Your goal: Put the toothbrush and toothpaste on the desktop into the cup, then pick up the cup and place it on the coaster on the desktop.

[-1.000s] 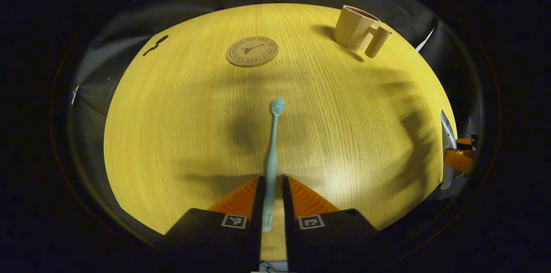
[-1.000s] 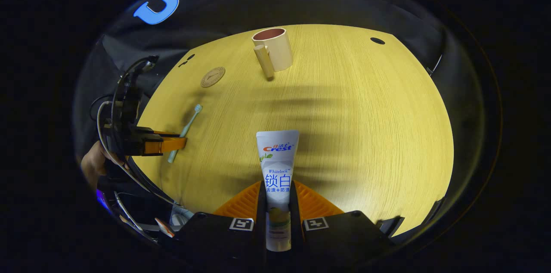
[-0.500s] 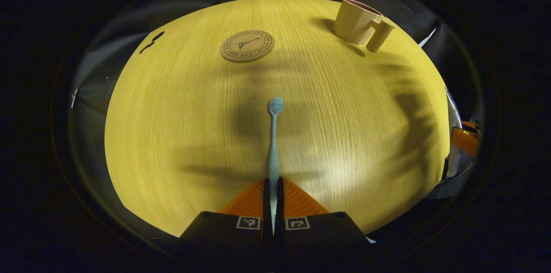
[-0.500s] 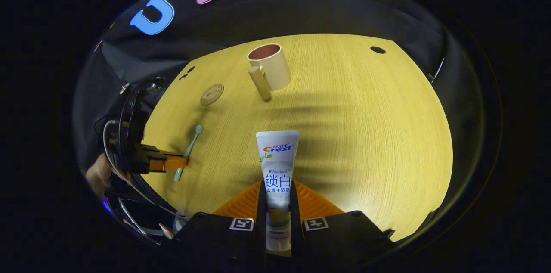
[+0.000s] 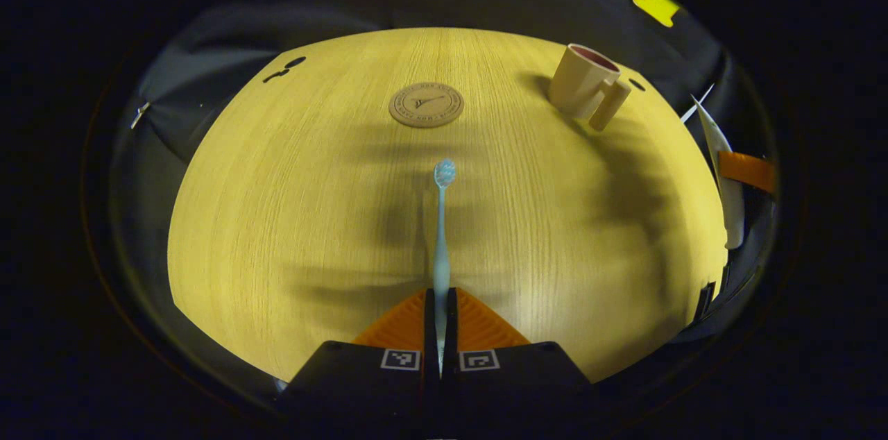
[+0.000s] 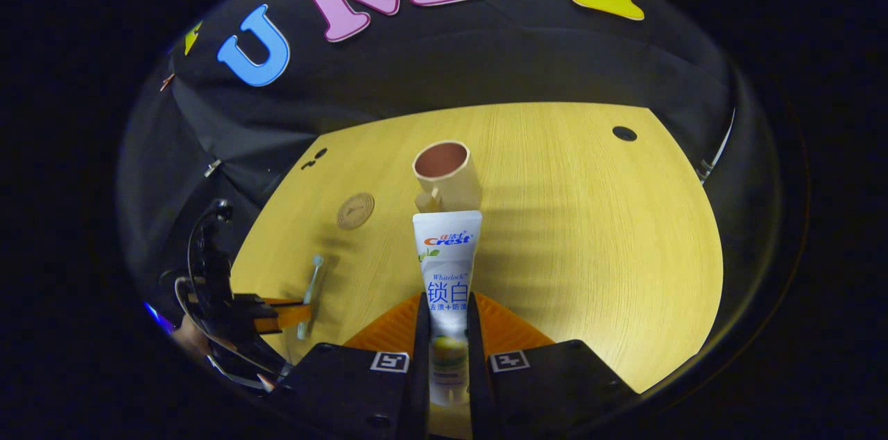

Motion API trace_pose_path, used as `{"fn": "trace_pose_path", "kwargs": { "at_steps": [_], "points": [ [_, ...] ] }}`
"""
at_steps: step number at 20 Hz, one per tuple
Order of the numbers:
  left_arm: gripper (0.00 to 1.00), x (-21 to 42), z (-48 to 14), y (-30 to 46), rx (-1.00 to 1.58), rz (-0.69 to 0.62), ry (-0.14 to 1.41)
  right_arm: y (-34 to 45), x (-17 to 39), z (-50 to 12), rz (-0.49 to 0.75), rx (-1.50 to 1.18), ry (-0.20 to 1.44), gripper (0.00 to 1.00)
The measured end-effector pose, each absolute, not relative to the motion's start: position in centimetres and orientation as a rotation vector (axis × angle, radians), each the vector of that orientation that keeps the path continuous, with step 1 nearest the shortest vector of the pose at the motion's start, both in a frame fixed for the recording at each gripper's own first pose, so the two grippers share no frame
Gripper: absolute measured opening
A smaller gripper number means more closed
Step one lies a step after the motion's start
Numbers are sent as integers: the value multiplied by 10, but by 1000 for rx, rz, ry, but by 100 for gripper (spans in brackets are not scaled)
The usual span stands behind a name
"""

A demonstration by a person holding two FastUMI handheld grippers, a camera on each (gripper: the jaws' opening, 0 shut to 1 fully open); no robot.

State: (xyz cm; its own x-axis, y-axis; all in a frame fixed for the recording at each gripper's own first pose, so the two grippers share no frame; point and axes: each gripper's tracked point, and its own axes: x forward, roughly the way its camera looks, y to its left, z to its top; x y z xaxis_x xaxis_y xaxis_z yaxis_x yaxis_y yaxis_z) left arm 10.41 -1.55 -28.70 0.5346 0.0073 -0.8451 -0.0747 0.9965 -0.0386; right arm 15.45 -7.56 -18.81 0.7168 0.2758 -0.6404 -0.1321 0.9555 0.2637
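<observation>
Wood-grain desktop (image 5: 291, 218), one of everything: coaster (image 5: 426, 105) near the far edge, toothbrush (image 5: 441, 239) mid-desk pinched by its handle in the left gripper (image 5: 440, 329), cup (image 5: 583, 82) upright toward the far right corner. Bare wood everywhere else, nothing in the way. The right gripper (image 6: 448, 350) clamps the one toothpaste (image 6: 447, 273) tube, which overlaps the cup's (image 6: 447, 173) handle.

Dim booth, desktop (image 5: 291, 204) lit w/ soft banded shadows, fisheye bending at edges, mostly sharp.
</observation>
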Motion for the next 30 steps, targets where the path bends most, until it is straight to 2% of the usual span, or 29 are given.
{"fn": "trace_pose_path", "kwargs": {
  "at_steps": [5,16,25,28,30],
  "points": [
    [6,122,-240,-22,-73,32,790,-66,214,-151,242,199,606,27],
    [6,158,-146,-50,-133,-52,518,-38,308,-101,270,242,337,27],
    [6,146,-136,-45,-147,-2,484,-31,357,-102,280,139,133,27],
    [6,148,-140,-39,-177,18,483,-25,364,-113,281,128,97,24],
    [6,150,-139,-38,-195,21,471,-24,367,-125,276,134,102,27]
  ]
}}
